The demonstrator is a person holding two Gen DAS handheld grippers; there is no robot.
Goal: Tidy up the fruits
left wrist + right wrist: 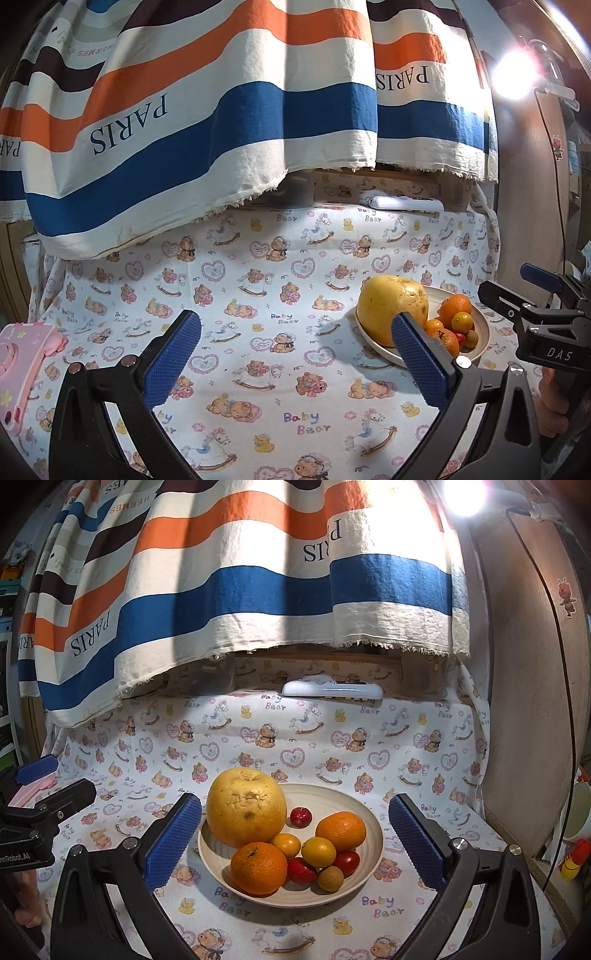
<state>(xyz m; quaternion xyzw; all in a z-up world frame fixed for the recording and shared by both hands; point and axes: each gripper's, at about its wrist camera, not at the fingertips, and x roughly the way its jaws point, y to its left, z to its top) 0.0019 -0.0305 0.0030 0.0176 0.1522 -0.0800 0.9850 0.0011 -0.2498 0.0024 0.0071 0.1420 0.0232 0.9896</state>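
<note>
Bowl point(369, 864) with pomelo point(245, 806), oranges point(258, 867), small red and yellow fruits point(318, 852).

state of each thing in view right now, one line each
left gripper: open, empty
right gripper: open, empty, plate beyond its fingers
plate: on the table, full of fruit
pomelo: upright in the plate, skin cracked
lamp: switched on
striped cloth: hanging over the back

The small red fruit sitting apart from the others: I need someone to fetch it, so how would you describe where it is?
Find the cream bowl on the bear-print cloth. At its back, beside the big yellow pomelo, lies one small red fruit, clear of the cluster crowded at the front.
</note>
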